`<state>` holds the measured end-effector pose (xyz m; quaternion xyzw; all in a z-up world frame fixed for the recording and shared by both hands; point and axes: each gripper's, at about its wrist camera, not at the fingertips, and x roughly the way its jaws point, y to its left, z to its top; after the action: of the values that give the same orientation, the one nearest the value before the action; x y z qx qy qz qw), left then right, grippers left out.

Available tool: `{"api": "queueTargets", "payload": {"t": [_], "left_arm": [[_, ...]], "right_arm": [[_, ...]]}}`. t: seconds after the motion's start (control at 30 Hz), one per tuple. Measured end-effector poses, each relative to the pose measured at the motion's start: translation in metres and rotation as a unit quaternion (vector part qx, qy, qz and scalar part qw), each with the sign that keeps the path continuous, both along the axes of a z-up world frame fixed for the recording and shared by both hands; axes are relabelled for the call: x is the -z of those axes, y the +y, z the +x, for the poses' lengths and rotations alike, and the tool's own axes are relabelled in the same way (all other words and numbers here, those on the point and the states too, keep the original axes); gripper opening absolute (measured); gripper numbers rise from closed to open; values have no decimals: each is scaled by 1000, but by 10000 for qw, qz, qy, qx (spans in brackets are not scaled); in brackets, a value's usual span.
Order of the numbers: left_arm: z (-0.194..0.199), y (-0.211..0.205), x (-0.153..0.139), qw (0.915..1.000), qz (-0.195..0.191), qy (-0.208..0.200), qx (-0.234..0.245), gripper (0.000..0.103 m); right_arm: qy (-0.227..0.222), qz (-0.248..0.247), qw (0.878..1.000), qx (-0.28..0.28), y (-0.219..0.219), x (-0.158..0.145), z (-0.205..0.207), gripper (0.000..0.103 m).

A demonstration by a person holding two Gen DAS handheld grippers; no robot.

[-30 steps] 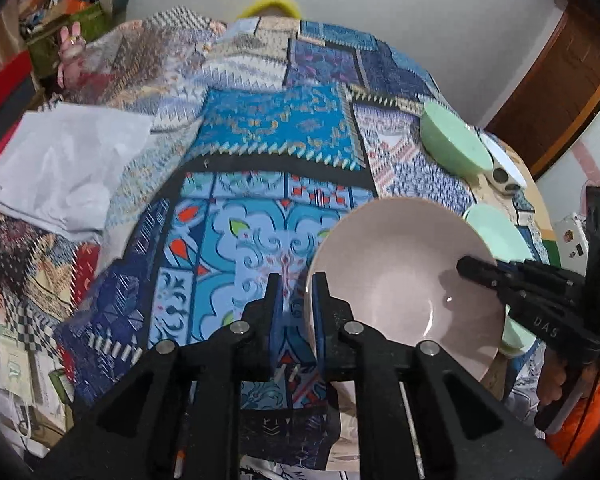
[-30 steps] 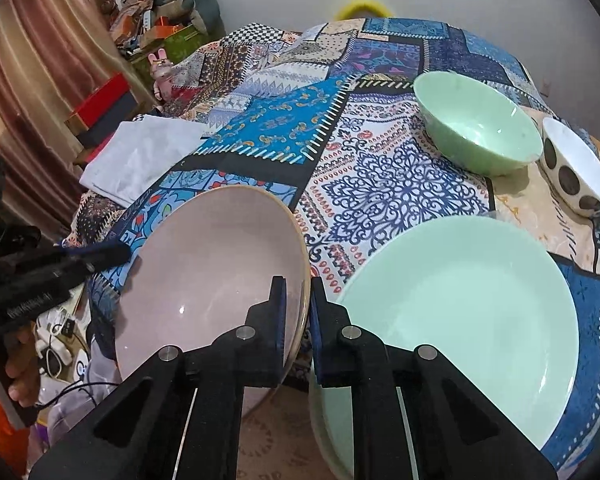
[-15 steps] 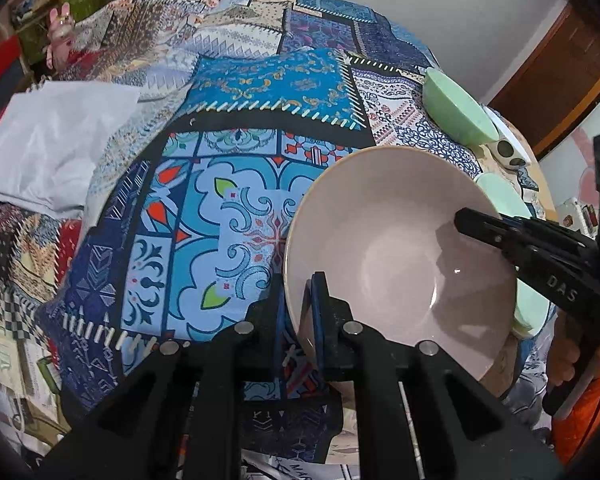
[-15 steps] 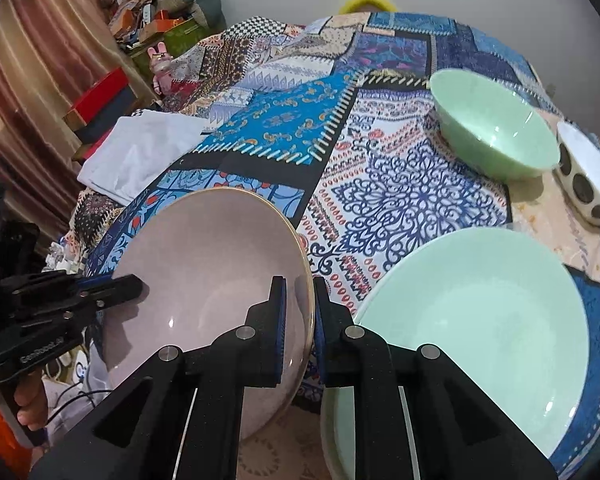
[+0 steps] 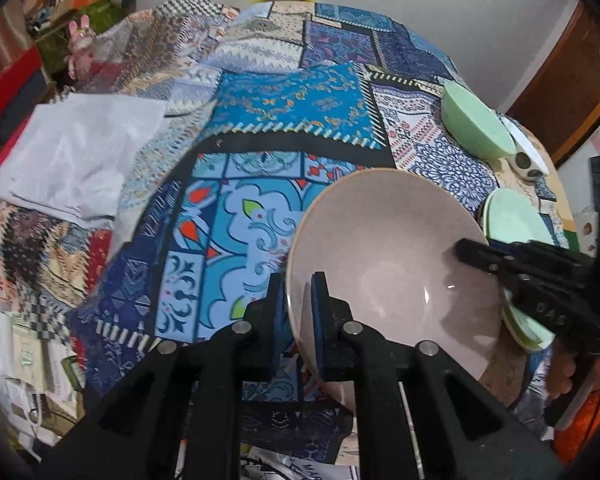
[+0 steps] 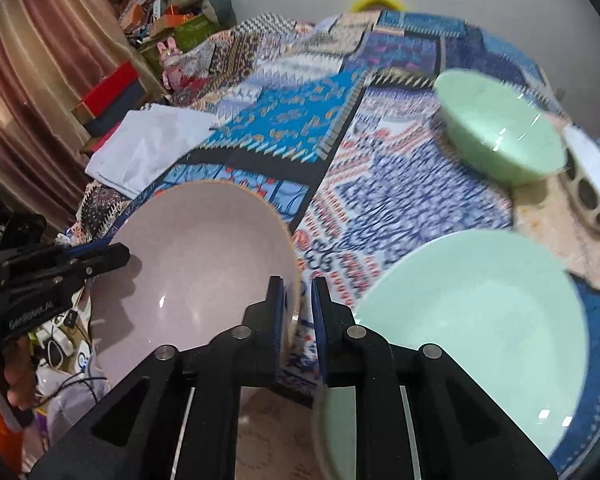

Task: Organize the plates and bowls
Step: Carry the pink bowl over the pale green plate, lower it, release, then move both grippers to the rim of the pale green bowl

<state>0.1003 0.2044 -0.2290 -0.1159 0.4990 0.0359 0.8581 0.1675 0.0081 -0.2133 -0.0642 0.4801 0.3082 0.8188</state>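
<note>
A large pink bowl is held above the patchwork tablecloth near the table's front edge. My left gripper is shut on its left rim. My right gripper straddles the opposite rim of the pink bowl, its jaws a little wider than the rim. In the left wrist view the right gripper reaches in over the bowl's right rim. A pale green plate lies right of the bowl. A green bowl and a white bowl with brown dots stand at the far right.
The patchwork tablecloth covers the round table. A folded white cloth lies at its left edge. Boxes, a pink toy rabbit and a curtain stand left of the table. A brown door is at the right.
The pink bowl, held by both grippers, has moved up and away from the green plate. The right gripper's jaws have parted slightly around the rim.
</note>
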Motion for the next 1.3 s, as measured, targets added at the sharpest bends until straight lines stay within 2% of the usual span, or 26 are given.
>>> {"api": "queueTargets", "payload": {"t": [0.07, 0.13, 0.23, 0.3, 0.4, 0.47, 0.57, 0.6, 0.73, 0.83, 0.9, 0.97, 1.17, 1.3], "left_arm": [[0, -1, -7, 9999, 111, -59, -37, 26], [-2, -1, -19, 9994, 230, -234, -130, 42], [-4, -7, -43, 9968, 519, -581, -184, 49], [-2, -15, -59, 9949, 607, -789, -129, 55], [4, -31, -82, 9918, 630, -1114, -19, 60], [10, -43, -92, 9900, 650, -1249, 53, 62], [26, -62, -107, 9880, 523, -1442, 171, 71], [35, -70, -112, 9872, 470, -1509, 226, 72], [66, -96, -119, 9859, 435, -1564, 413, 74], [90, -114, -117, 9852, 490, -1539, 569, 75], [108, -126, -113, 9851, 526, -1483, 695, 75], [123, -132, -107, 9858, 514, -1408, 759, 75], [171, -144, -81, 9884, 526, -1114, 888, 75], [195, -146, -63, 9893, 599, -942, 941, 75]], "right_arm": [[-140, 32, 9999, 62, -13, -12, -1, 17], [-294, 29, 9995, 147, -26, -22, 0, 20], [-508, 141, 9982, 294, -51, -42, 2, 27], [-700, 231, 9964, 425, -68, -57, 4, 39], [-1125, 239, 9911, 676, -91, -77, 6, 55], [-1353, 206, 9872, 815, -103, -87, 8, 62], [-1620, 94, 9814, 1029, -118, -96, 16, 72], [-1655, 78, 9799, 1110, -124, -97, 21, 77], [-1633, 11, 9778, 1310, -139, -97, 38, 85], [-1565, -37, 9774, 1418, -143, -92, 55, 91], [-1518, -69, 9775, 1465, -145, -89, 65, 99], [-1437, 39, 9788, 1456, -147, -85, 76, 103], [-1095, 234, 9809, 1589, -149, -68, 105, 103], [-845, 105, 9822, 1675, -145, -52, 123, 103]]}}
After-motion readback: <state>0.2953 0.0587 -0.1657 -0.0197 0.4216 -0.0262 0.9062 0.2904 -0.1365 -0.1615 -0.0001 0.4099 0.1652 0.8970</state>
